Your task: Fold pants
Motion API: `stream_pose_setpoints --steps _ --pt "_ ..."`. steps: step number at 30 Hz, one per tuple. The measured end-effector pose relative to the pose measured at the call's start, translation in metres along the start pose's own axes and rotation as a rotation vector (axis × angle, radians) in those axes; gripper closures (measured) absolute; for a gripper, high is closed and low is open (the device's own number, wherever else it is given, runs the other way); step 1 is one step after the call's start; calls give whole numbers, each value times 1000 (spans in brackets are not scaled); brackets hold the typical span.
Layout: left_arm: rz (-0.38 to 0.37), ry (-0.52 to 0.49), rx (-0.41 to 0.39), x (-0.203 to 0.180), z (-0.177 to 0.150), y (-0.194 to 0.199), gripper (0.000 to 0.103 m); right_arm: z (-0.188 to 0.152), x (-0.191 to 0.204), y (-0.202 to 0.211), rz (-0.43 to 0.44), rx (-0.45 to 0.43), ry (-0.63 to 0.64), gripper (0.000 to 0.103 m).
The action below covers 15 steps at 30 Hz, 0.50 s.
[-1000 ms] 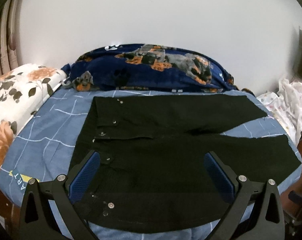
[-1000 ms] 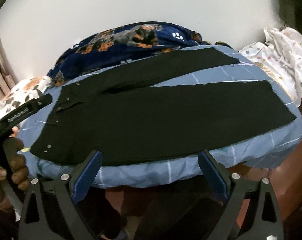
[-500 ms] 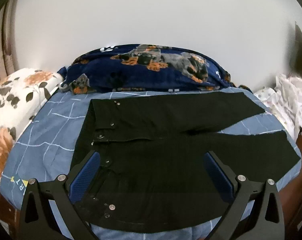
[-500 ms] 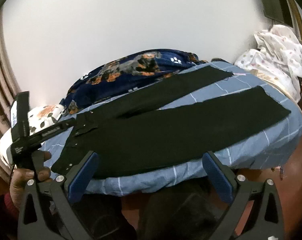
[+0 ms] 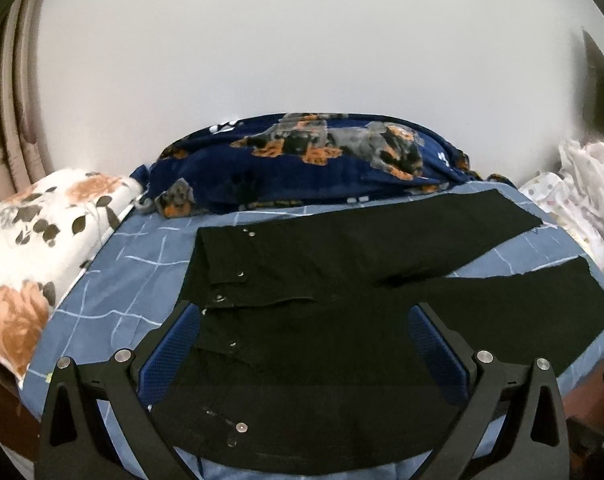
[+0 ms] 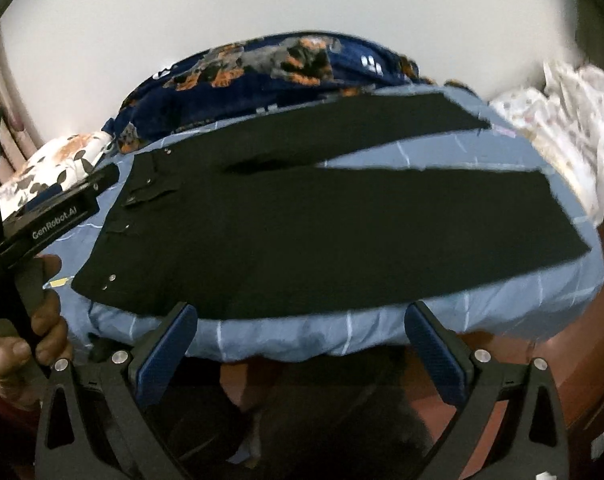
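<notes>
Black pants [image 5: 322, 320] lie flat on a blue checked bed sheet [image 5: 114, 280], waistband with metal snaps to the left, both legs spread rightward in a V. My left gripper [image 5: 302, 344] hovers open above the waist end, nothing between its blue pads. In the right wrist view the pants [image 6: 302, 232] fill the bed. My right gripper [image 6: 302, 340] stands wide open off the bed's near edge, empty. A person's hand [image 6: 26, 328] holds the left gripper's handle at the left edge of that view.
A navy dog-print blanket [image 5: 302, 164] is bunched along the wall behind the pants. A floral pillow [image 5: 34, 256] lies at the left. Crumpled white spotted cloth [image 5: 582, 200] sits at the right. The floor beyond the bed's near edge [image 6: 522, 360] is reddish brown.
The left view has hardly shifted. The right view swung up towards the wall half a second ago and has dipped back down over the pants; both grippers stay open and empty.
</notes>
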<state>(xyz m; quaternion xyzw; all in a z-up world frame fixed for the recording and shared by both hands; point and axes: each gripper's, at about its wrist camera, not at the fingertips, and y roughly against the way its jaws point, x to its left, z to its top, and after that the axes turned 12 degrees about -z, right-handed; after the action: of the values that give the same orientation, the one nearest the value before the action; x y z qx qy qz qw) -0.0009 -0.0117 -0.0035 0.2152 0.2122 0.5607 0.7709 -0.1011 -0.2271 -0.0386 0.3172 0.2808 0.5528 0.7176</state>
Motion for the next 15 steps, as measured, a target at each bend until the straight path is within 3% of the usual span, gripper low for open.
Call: stream_pose_setpoints --steps 3,7,15 --pt "8 2 1 0 0 -2 0 17 3 6 -24 -55 29 0" --pt "18 18 19 5 -1 -7 0 43 8 10 24 -109 18 0" --pt "43 44 104 23 0 -30 0 62 29 -6 95 -98 43 0"
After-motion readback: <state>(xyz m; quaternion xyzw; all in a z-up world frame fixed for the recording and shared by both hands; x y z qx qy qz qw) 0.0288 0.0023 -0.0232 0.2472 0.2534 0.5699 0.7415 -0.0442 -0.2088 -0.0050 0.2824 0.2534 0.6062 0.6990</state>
